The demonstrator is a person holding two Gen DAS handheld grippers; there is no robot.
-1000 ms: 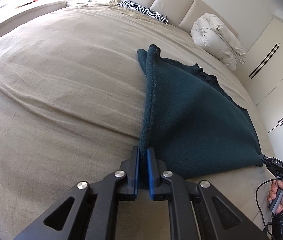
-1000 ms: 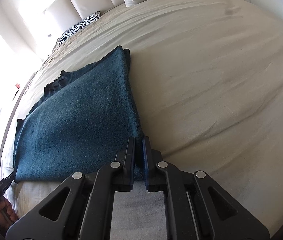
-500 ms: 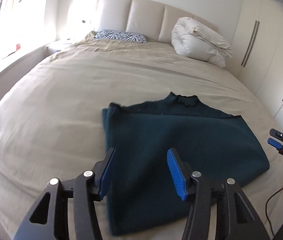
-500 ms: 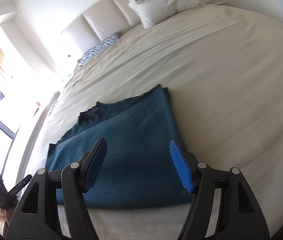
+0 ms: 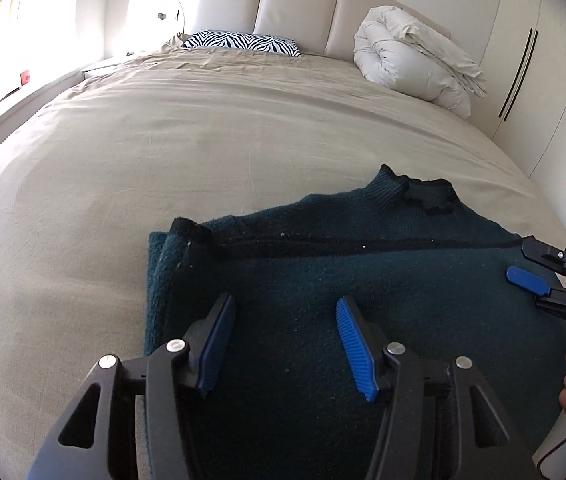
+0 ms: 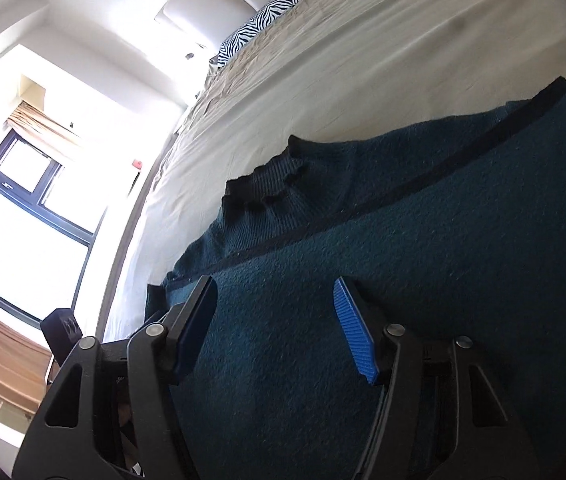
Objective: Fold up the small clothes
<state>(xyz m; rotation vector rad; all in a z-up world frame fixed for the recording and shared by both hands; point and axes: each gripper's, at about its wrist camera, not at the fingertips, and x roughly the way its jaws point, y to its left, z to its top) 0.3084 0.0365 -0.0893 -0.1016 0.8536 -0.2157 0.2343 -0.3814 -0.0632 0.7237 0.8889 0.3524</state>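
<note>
A dark teal knit sweater [image 5: 363, 264] lies folded flat on the beige bed [image 5: 163, 152], its collar at the far edge. My left gripper [image 5: 283, 344] is open and empty just above the sweater's near left part. The right gripper also shows in the left wrist view [image 5: 539, 272] at the sweater's right edge, open. In the right wrist view the sweater [image 6: 443, 264] fills the frame and my right gripper [image 6: 275, 320] is open and empty above it.
A zebra-print pillow [image 5: 243, 42] and a rolled white duvet [image 5: 411, 64] lie by the headboard. White wardrobes [image 5: 531, 80] stand on the right. A window [image 6: 15, 216] is to the left of the bed.
Both grippers were shut on the sweater's edge, then opened and let it drop flat. Both have since moved closer over the sweater.
</note>
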